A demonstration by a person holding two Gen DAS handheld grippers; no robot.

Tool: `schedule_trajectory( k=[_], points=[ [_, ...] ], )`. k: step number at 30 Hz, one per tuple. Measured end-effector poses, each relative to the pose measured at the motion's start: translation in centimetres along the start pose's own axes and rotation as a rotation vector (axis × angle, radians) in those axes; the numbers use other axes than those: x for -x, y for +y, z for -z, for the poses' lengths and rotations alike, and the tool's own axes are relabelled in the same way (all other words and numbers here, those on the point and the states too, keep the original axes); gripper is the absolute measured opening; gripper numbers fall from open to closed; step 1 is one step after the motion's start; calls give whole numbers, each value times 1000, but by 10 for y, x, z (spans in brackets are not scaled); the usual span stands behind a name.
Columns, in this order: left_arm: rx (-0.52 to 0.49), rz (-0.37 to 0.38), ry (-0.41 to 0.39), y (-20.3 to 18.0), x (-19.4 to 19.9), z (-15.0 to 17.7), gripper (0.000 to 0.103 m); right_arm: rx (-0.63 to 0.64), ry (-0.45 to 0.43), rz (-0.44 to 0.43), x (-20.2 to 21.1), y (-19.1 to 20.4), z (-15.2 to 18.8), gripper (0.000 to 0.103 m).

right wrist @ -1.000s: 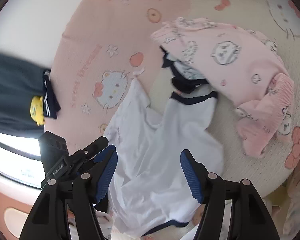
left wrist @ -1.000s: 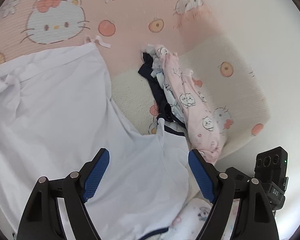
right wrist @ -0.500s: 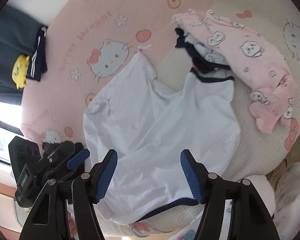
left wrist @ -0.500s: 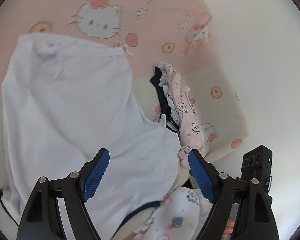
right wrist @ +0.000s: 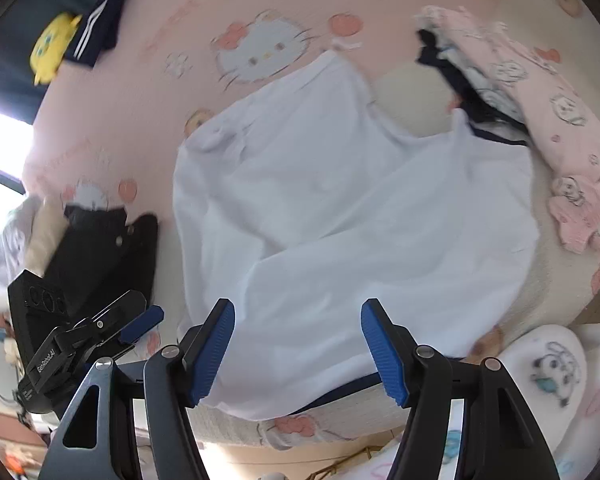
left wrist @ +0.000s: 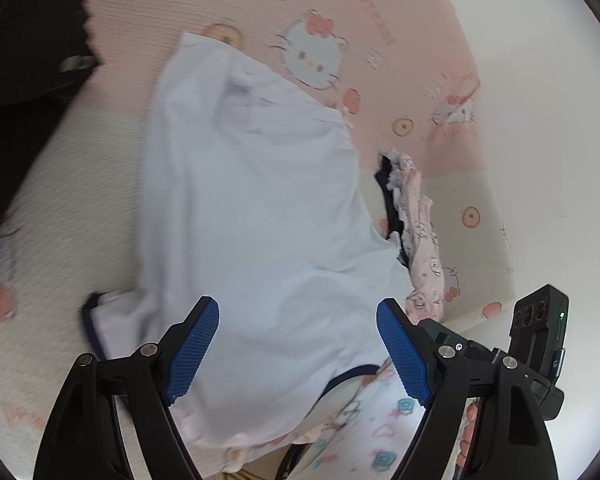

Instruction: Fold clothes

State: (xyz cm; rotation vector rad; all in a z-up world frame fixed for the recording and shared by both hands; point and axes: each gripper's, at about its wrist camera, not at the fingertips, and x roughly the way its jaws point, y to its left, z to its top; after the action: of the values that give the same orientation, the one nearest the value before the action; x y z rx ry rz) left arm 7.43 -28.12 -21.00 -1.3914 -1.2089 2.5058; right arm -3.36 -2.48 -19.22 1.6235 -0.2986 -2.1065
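- A bed covered in a pink and cream cartoon-cat print sheet (right wrist: 260, 44) fills the view under me, with a white wall (left wrist: 540, 140) behind it.
- The large white T-shirt with navy-trimmed hem (right wrist: 340, 208) lies spread and rumpled across the middle of that sheet, its navy hem edge near the bed's front edge, one sleeve bunched up at the far left.
- My right gripper (right wrist: 298, 346) hangs above the shirt's near hem with its blue-padded jaws wide apart and nothing between them.
- My left gripper (left wrist: 298, 352) is likewise parted and empty, above the shirt's lower part; the right wrist view shows it off the shirt's left side (right wrist: 140, 320).
- Just beside the shirt's far right sleeve lies a heap of crumpled pink cartoon-print pyjamas (right wrist: 556, 120) on top of a dark navy garment (right wrist: 460, 92).
- At the sheet's far left corner sit a folded navy garment with white stripes (right wrist: 100, 28) and a yellow plush toy (right wrist: 54, 46).
- A white fleece with cartoon animals (right wrist: 552, 368) shows at the lower right.
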Motion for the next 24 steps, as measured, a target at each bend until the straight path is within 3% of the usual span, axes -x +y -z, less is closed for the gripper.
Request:
schedule_trajectory(
  k=[7, 16, 20, 24],
  points=[
    [-21, -135, -34, 36, 33, 25, 81, 128, 48, 36, -23, 52, 19, 65],
    [78, -129, -9, 81, 38, 48, 81, 258, 127, 82, -51, 88, 49, 65],
    [3, -218, 5, 79, 29, 59, 81, 360, 139, 150, -58, 99, 62, 65],
    [-178, -340, 23, 63, 18, 75, 81, 476, 157, 206, -63, 108, 81, 65]
  ],
)
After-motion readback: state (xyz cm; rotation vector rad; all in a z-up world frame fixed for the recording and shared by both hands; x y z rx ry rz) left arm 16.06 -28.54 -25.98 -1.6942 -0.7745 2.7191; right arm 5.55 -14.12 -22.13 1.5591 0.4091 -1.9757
